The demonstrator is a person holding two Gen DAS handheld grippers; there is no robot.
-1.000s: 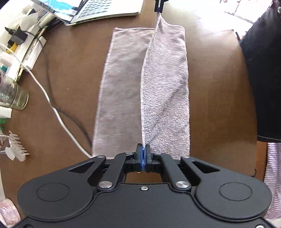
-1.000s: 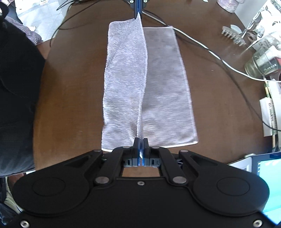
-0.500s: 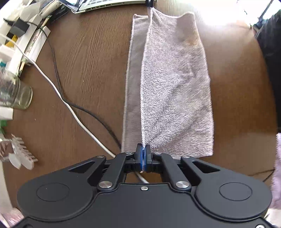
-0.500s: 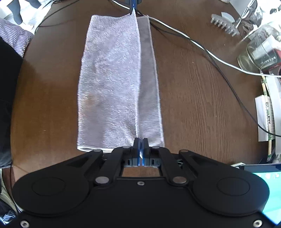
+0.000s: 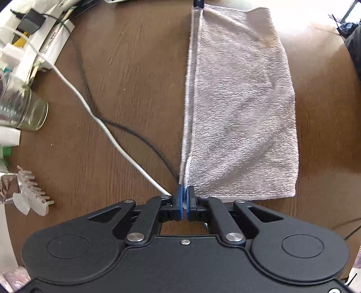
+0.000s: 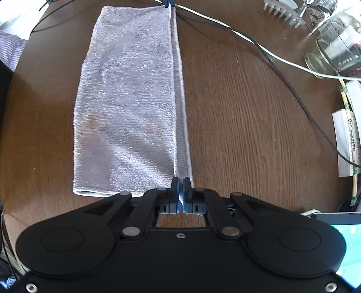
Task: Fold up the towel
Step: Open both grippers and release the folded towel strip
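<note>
A pale grey towel [image 5: 243, 108] lies folded lengthwise on the brown wooden table [image 5: 126, 94]; its top layer nearly covers the lower one. My left gripper [image 5: 184, 198] is shut on the near corner of the top layer's long edge. In the right wrist view the same towel [image 6: 126, 101] stretches away from my right gripper [image 6: 180, 191], which is shut on the opposite corner of that edge. Each gripper's tip shows at the far end of the towel in the other's view, the right gripper [image 5: 199, 2] and the left gripper [image 6: 169, 2].
A white cable [image 5: 90, 108] and a black cable [image 5: 135, 133] run across the table beside the towel's edge. A glass jar [image 5: 22, 110], a white hair clip [image 5: 31, 196] and papers [image 5: 45, 45] lie at the table's side. A laptop corner [image 6: 338, 225] sits by my right gripper.
Both grippers have carried the towel's lifted edge sideways over the lower layer and down. The raised flap now lies almost flat, leaving only a thin strip of the lower layer showing.
</note>
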